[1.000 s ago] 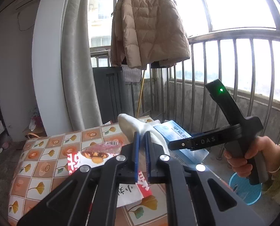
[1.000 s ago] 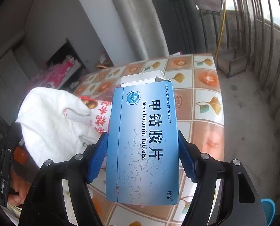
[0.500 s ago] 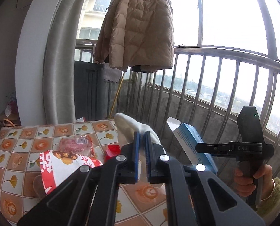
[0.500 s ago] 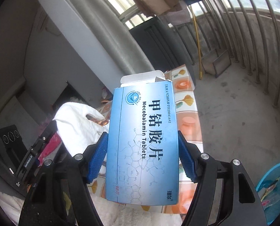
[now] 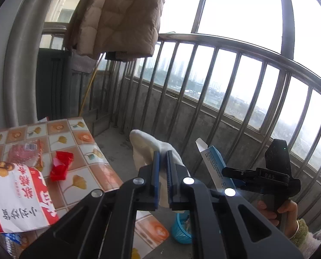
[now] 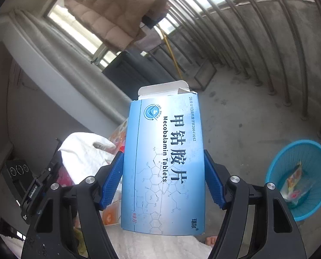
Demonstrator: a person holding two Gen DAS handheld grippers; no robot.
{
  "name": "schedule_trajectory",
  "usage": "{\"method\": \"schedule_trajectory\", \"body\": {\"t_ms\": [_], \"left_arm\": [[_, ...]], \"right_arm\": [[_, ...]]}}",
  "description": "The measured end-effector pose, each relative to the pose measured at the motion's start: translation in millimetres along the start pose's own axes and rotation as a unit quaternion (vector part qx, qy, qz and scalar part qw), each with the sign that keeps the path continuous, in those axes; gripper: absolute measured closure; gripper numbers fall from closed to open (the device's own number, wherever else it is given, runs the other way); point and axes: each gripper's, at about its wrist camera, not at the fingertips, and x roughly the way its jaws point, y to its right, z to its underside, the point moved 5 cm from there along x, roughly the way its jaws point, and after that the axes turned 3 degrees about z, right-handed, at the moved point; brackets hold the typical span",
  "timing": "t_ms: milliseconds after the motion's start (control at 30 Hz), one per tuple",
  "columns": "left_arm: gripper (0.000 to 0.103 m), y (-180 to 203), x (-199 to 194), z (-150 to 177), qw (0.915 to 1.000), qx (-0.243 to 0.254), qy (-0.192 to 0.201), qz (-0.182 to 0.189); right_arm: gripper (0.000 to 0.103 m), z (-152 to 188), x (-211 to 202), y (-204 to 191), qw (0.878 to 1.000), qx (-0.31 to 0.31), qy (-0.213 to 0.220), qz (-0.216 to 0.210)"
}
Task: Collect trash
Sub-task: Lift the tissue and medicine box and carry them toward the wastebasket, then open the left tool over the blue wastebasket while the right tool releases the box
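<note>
While the right gripper hangs over bare floor, its blue fingers stand wide and press on both long edges of a blue tablet box — the box sits squarely between them, upright along the fingers, its white end flap open at the far end. Down to the right of that box stands a blue basket on the concrete floor, with a couple of wrappers lying inside; the box is well apart from it.

Seen from the left wrist, the left gripper has its fingers drawn nearly together, pinching a white bag that rises past the tips and droops below them. Just right of it the right gripper shows side-on, carried by a hand — the box tilts up from it.

On the desk, left of the left fingers and clear of them, lie a red-and-white snack bag, a crumpled red wrapper and a clear pink packet. A tan coat hangs above the railing.
</note>
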Motion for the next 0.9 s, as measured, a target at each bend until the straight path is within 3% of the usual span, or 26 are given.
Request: {"method": "schedule_trajectory", "body": {"t_ms": [133, 300, 567, 667, 700, 767, 900], "left_arm": [[0.098, 15.6, 44.3, 13.3, 0.997, -0.032, -0.054, 0.044], [0.098, 49.5, 99.6, 30.9, 0.9897, -0.026, -0.114, 0.082], [0.097, 118.1, 206.7, 95.8, 0.9631, 0.01, -0.245, 0.11], [0.096, 143.7, 242.4, 113.5, 0.9537, 0.023, -0.273, 0.125], [0.095, 152.3, 256.8, 123.4, 0.9487, 0.025, -0.286, 0.132], [0.083, 162.7, 277.3, 137.0, 0.9418, 0.023, -0.307, 0.134], [0.078, 170.6, 291.7, 142.1, 0.9398, 0.024, -0.319, 0.121]], "right_arm": [[0.037, 5.2, -13.5, 43.1, 0.998, 0.055, 0.008, 0.038], [0.036, 16.1, -40.0, 96.0, 0.988, 0.113, 0.038, 0.096], [0.036, 49.1, -46.7, 201.1, 0.958, 0.248, 0.026, 0.143], [0.032, 50.2, -45.1, 228.4, 0.95, 0.267, 0.028, 0.156], [0.021, 50.3, -41.3, 238.4, 0.948, 0.274, 0.026, 0.157], [0.014, 53.9, -37.3, 266.0, 0.939, 0.295, 0.036, 0.174], [0.014, 66.4, -37.0, 292.8, 0.923, 0.315, 0.026, 0.219]]}}
